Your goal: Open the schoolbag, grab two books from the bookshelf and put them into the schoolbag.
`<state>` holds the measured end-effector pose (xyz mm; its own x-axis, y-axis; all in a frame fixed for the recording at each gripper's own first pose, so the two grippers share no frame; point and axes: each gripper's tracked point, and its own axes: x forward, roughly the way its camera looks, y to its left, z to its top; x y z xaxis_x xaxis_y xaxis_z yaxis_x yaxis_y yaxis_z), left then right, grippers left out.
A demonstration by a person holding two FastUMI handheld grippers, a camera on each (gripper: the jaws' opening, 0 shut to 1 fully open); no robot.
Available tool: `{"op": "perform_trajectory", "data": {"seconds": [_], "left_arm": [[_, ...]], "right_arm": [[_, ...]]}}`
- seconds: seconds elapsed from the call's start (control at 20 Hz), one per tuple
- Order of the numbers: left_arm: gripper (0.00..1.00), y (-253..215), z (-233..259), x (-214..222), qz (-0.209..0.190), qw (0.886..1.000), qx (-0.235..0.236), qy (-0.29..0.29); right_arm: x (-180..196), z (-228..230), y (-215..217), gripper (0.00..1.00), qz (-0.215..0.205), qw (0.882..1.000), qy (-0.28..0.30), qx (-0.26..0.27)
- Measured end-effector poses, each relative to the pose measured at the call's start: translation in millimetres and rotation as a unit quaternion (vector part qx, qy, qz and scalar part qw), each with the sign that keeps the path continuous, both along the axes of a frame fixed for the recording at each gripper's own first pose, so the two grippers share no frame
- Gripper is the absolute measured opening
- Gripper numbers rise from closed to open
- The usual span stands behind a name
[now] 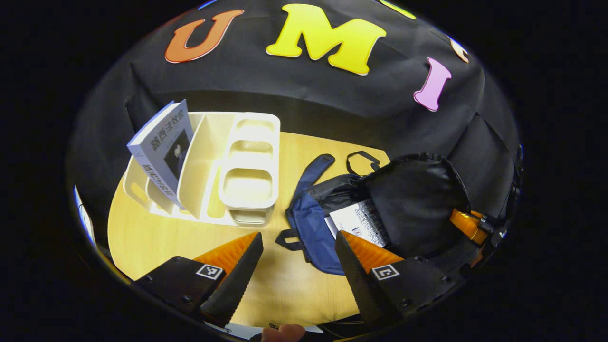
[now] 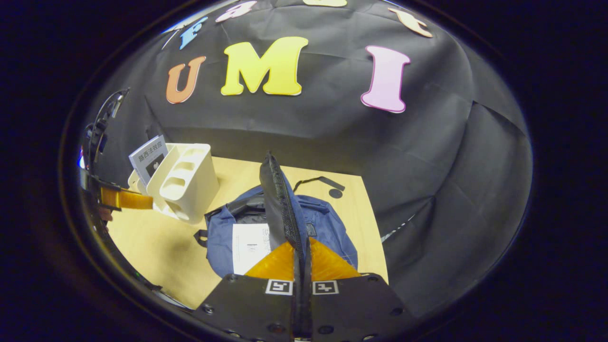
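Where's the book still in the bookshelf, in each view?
Left gripper view: book upper left, leaning in the bookshelf's left slot.
Right gripper view: same book far left, poking above the bookshelf.
Shared landmark: the open schoolbag, right of the bookshelf in both.

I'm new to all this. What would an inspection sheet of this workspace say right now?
Surface: wooden table, bare in front.
Job's things: blue schoolbag open, flap lifted; one book inside; another book upright in the white bookshelf.
Clutter: nothing seen.
Grippers: left gripper open above the table; right gripper shut on the flap.
Cables: nothing seen.
Surroundings: black cloth wall.
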<state>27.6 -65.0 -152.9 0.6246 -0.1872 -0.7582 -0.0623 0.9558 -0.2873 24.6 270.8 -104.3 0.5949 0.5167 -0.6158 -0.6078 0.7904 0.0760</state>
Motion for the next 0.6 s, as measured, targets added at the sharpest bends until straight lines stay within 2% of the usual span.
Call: {"op": "perform_trajectory", "data": {"seconds": [0.3,0.6], "left_arm": [[0.97,86,28,-8,0.006,0.993,0.119,-0.022],[0.97,145,52,10,0.070,0.991,0.101,-0.045]], "right_arm": [[-4,1,8,0.00,-0.001,1.000,-0.003,0.003],[-7,2,7,0.00,-0.008,1.000,0.001,0.005]]}}
